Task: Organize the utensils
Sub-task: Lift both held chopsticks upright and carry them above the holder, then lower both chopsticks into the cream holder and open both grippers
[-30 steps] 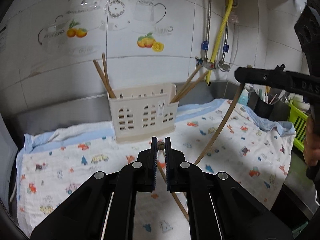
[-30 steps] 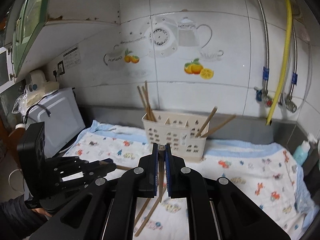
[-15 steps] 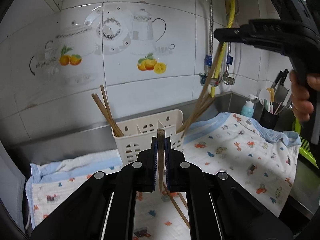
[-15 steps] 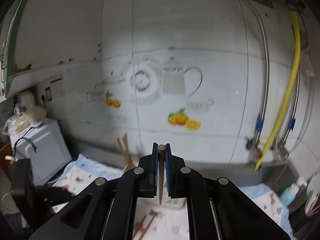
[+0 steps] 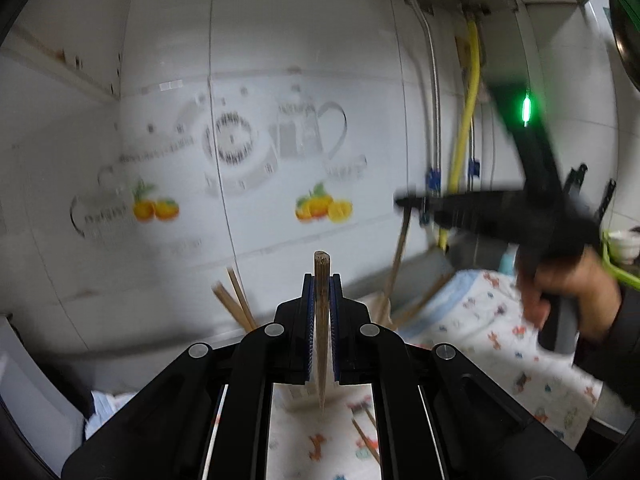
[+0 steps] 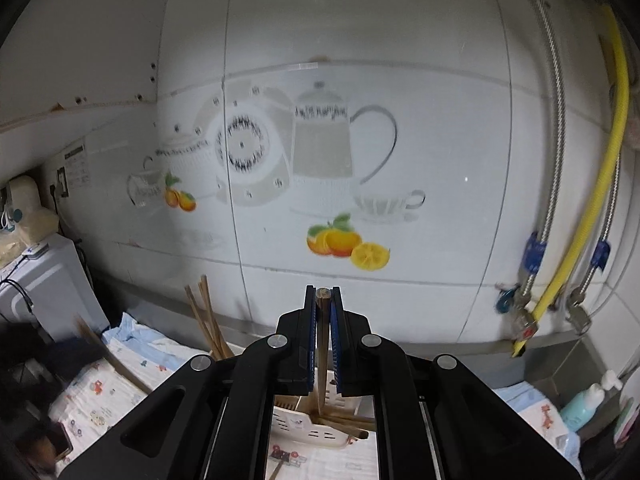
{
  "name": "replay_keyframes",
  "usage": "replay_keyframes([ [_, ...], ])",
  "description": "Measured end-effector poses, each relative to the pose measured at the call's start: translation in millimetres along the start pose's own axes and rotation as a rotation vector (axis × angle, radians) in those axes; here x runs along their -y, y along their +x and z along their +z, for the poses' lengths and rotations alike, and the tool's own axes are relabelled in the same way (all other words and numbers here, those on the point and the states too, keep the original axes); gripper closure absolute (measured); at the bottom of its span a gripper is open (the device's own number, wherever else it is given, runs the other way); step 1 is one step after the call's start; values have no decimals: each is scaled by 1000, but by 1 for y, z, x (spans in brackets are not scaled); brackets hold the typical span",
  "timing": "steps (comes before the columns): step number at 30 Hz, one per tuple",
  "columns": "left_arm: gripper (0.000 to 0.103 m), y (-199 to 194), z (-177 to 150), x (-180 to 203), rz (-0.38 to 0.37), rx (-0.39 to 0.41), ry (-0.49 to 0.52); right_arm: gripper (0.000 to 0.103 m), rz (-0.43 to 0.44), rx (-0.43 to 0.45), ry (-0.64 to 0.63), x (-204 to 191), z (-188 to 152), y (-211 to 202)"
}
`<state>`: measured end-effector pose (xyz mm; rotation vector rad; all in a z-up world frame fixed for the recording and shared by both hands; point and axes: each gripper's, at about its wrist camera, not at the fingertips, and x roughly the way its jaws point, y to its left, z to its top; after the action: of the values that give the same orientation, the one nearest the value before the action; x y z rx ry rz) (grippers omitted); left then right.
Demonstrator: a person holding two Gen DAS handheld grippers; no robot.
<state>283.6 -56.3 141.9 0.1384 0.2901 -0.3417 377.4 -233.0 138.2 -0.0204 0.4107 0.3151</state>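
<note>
My left gripper [image 5: 321, 280] is shut on a wooden chopstick [image 5: 321, 320] that hangs upright, tip down, above the patterned cloth [image 5: 480, 320]. My right gripper [image 6: 322, 294] is shut on another chopstick [image 6: 321, 360]; its lower end reaches into the right end of the cream utensil basket [image 6: 316, 428], which holds other chopsticks [image 6: 208, 328]. In the left wrist view the right gripper [image 5: 404, 202] appears blurred at right, held in a hand, with its chopstick [image 5: 396, 264] hanging down. The basket is mostly hidden behind my left gripper's body.
Loose chopsticks [image 5: 366, 438] lie on the cloth below my left gripper. The tiled wall [image 6: 360, 140] with teapot decals is close ahead. A yellow hose [image 6: 592, 208] and steel pipes run at right. A white appliance [image 6: 36, 288] stands at left, a blue bottle [image 6: 582, 404] at right.
Both grippers have risen and tilted up toward the wall, each keeping its chopstick. The right gripper has brought its chopstick down over the basket's right end.
</note>
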Motion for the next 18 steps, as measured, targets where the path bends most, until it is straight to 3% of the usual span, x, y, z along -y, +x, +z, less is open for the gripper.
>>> replay_keyframes([
  [10,97,7,53,-6,68,121,30,96,11,-78,23,9,-24,32],
  [18,97,42,44,-17,86,92,-19,96,16,-88,14,10,-30,37],
])
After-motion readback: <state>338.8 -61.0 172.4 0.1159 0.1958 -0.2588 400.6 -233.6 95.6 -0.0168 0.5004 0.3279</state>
